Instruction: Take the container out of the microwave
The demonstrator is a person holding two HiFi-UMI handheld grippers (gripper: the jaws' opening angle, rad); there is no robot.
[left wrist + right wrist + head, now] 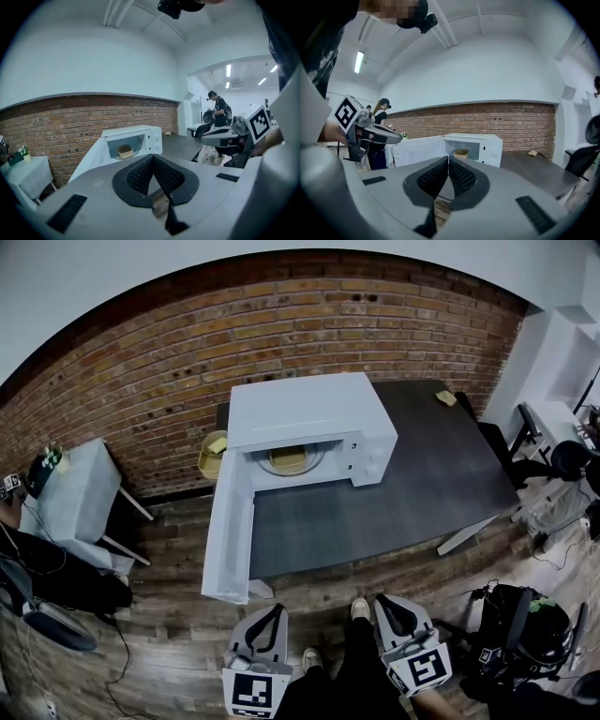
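Here, left tool (153,158), right tool (448,160): near-level, closed.

The head view looks steeply down from well back onto the tabletop (422,493) and the open microwave (309,413). Both gripper views look almost level along their own jaws, from far off, and share that microwave, centred ahead.

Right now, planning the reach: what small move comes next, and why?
Probably bring both grippers closer to the microwave: its door stands open with the container inside, yet the left gripper and right gripper sit shut, empty, short of the table.
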